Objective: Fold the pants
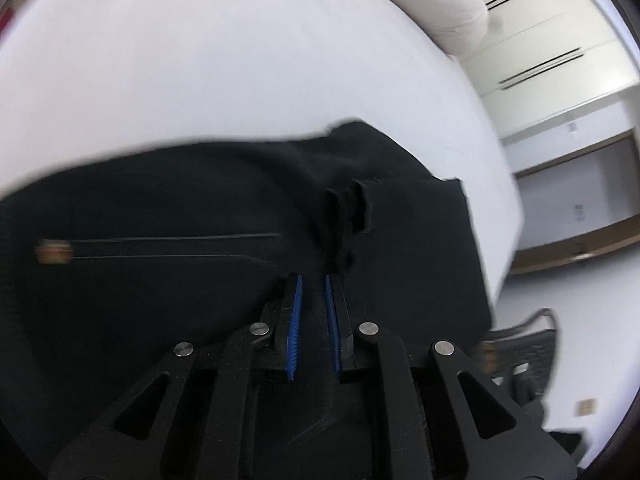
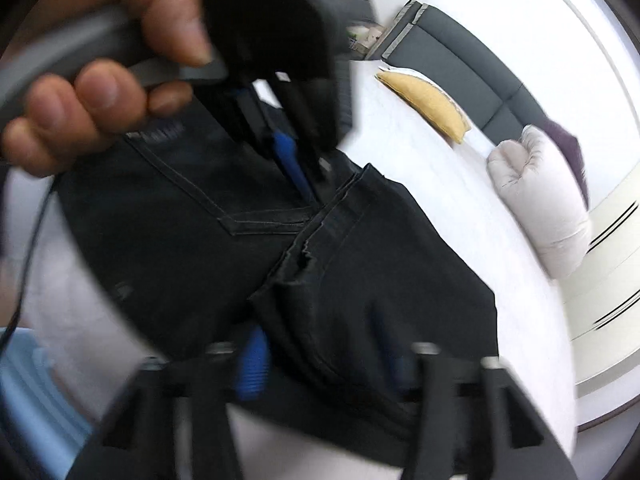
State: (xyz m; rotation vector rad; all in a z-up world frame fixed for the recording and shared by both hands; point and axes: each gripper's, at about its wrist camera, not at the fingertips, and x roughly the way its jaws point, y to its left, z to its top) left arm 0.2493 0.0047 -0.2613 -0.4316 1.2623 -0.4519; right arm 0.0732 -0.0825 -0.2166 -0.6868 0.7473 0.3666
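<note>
Black pants [image 1: 168, 216] lie bunched on a white bed [image 1: 200, 60]; in the right wrist view they [image 2: 192, 240] show a stitched back pocket and a waistband edge. My left gripper [image 1: 314, 280] has its blue pads close together just above the dark fabric, with a narrow gap; nothing shows between the pads. In the right wrist view the left gripper [image 2: 300, 168] is held by a hand and points at the waistband. My right gripper [image 2: 324, 336] has its blue pads wide apart with pants fabric lying between them.
A pale pink cushion [image 1: 432, 4] lies at the bed's far end, with a yellow cushion [image 2: 428, 104] and a dark headboard [image 2: 460, 64] beyond. White wardrobe doors [image 1: 552, 52] stand past the bed. A dark mesh chair [image 1: 524, 344] is beside the bed corner.
</note>
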